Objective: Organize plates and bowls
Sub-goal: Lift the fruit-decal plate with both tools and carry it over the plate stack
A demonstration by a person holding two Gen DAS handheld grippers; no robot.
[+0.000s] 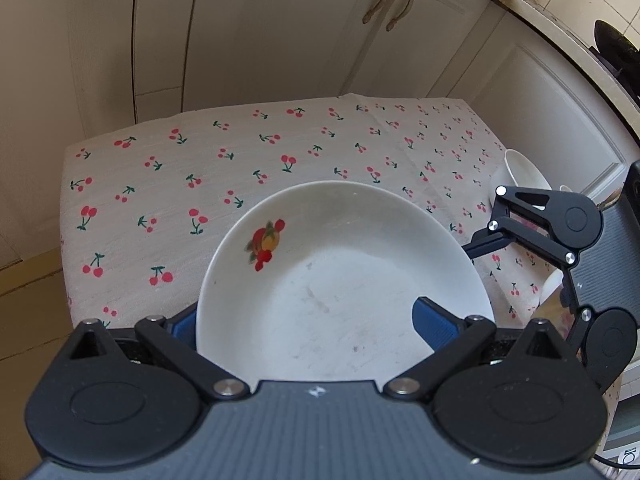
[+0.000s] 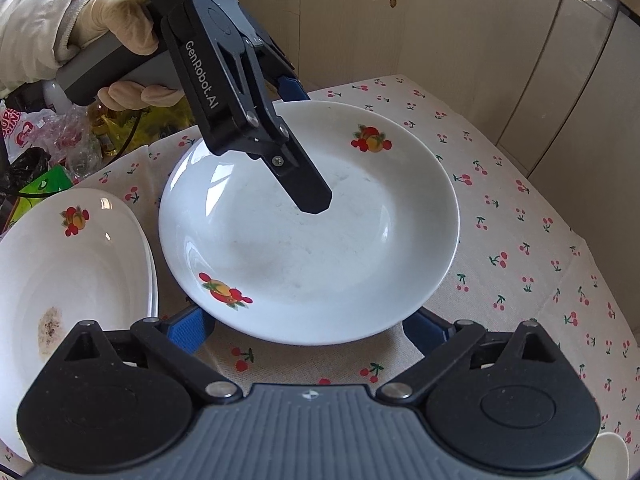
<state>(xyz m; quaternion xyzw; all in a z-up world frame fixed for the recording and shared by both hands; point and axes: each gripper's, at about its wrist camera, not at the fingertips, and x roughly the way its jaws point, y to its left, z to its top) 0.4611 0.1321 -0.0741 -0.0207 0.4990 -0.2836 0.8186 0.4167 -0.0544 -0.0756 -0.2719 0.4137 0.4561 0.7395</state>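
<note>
the fruit-print plate (image 2: 308, 232) sits on the table (image 2: 520, 216), left gripper (image 2: 296, 148) clamped on its rim; right gripper (image 2: 308, 324) jaws wide, empty. tilting could slip it onto the plate stack (image 2: 72, 264).

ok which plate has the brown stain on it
The left plate, topping the stack at the picture's left edge. The centre plate, under the left gripper, shows only faint grey marks.

Stacked plates (image 2: 60, 264) cut off at left edge; white bowl (image 1: 516, 176) partly hidden behind right gripper (image 1: 520, 240); left gripper (image 1: 316, 320) grip unclear.
</note>
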